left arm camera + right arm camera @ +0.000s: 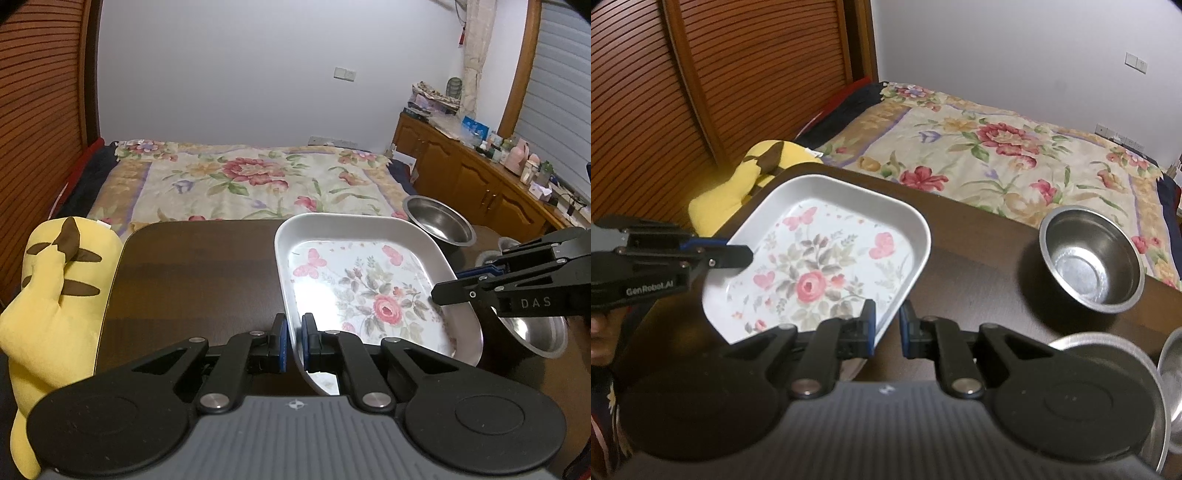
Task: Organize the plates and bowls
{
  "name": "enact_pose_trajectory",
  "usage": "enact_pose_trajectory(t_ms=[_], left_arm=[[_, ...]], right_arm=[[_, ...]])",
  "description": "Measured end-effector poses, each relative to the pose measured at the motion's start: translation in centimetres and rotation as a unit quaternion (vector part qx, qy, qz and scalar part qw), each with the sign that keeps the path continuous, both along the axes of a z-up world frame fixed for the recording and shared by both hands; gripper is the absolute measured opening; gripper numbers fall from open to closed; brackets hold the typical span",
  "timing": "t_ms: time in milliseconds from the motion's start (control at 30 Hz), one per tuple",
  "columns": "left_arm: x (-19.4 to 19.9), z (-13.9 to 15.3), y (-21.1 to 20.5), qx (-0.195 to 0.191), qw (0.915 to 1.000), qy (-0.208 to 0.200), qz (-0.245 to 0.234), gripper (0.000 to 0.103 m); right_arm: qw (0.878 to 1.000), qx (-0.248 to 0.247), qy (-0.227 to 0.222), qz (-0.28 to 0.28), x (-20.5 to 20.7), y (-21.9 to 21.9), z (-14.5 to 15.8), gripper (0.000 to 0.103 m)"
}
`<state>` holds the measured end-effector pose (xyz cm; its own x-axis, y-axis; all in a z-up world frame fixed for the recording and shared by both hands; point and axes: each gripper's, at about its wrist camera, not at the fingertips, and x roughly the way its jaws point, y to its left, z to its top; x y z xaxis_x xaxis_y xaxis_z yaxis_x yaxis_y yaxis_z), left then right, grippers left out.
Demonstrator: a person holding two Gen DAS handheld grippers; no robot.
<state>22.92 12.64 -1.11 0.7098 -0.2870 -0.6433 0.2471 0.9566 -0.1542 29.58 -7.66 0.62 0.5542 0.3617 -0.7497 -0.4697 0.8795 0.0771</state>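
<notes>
The floral tray (369,291) is a rigid, shallow, square dish with a raised white rim and a glossy printed floor. It appears light but wide, so a one-sided hold would likely let it tip; its smooth rim may slip between pads. The best purchase is the rim, taken on two opposite edges.

That is the present hold. The left claw (293,341) is clenched on the tray's near-left rim, and the right claw (886,328) is clenched on the opposite rim. The tray hangs tilted above the dark worktop (192,280), apparently clear of it.

Count: one tray. Steel bowls: one stands on the worktop beyond the tray (1091,256); two more lie near the right edge (1108,354), partly hidden, so their exact stacking cannot be told. Steel bowls are stiff, light and slippery.
</notes>
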Motion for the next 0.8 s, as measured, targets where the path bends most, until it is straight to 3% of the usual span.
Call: enact_pose_trajectory(t_ms=[800], left_arm=[[-7.5, -1.2, -1.1, 0.004, 0.9994, 0.016, -0.03, 0.01]], right_arm=[[1.0, 0.029, 0.007, 0.01, -6.3, -2.0, -1.1, 0.015]])
